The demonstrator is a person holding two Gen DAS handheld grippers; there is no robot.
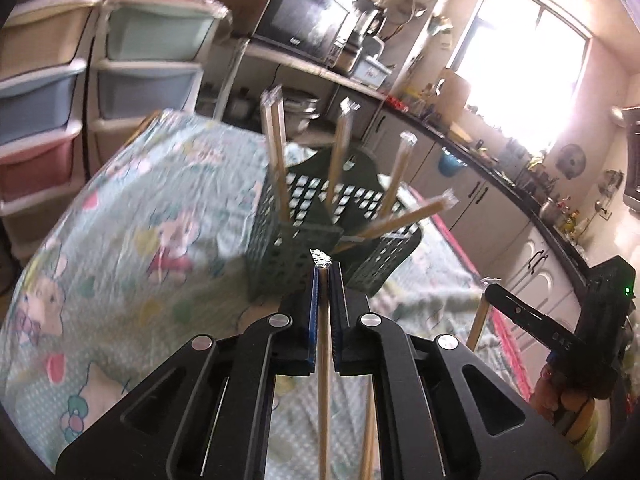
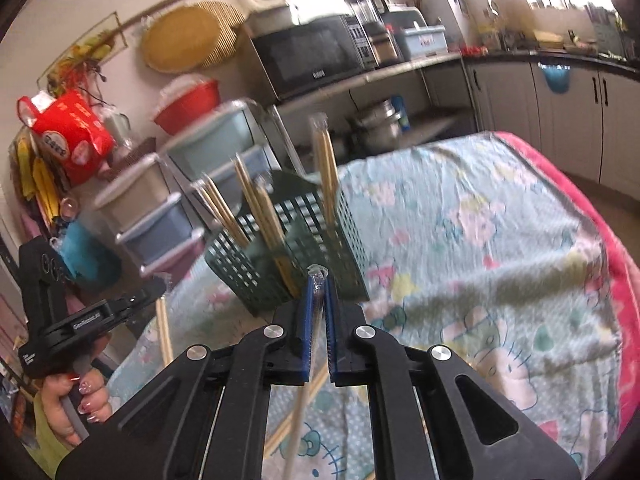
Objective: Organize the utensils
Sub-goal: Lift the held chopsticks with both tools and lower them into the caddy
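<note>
In the left wrist view, stacked plastic drawers (image 1: 48, 96) stand far off to the left of the left gripper (image 1: 328, 276), beyond the edge of the cartoon-print cloth (image 1: 132, 208) covering the tabletop. The left gripper's blue pads are pressed together on a wrapped pair of chopsticks (image 1: 323, 344), whose clear wrapper tip pokes out just past the fingertips while the wooden shaft runs back between the fingers. Straight ahead of it, close by, stands the green perforated utensil holder (image 1: 316, 224), with four more wrapped chopstick pairs (image 1: 276, 152) leaning out of it at different angles. A microwave (image 1: 304, 20) sits on a shelf behind. To the right and a little lower, the right gripper (image 1: 490, 286) appears side-on, pinching another wooden stick that hangs below it.

In the right wrist view, the left gripper (image 2: 156, 292) shows at the far left, held by a hand (image 2: 76, 412) with painted nails, a stick hanging under its tip. Ahead and slightly left of the right gripper (image 2: 318, 280) is the same holder (image 2: 288, 248). The right gripper's pads are closed on a second wrapped pair (image 2: 316, 320), the wrapper end showing at the fingertips. Cloth spreads out to the right.
</note>
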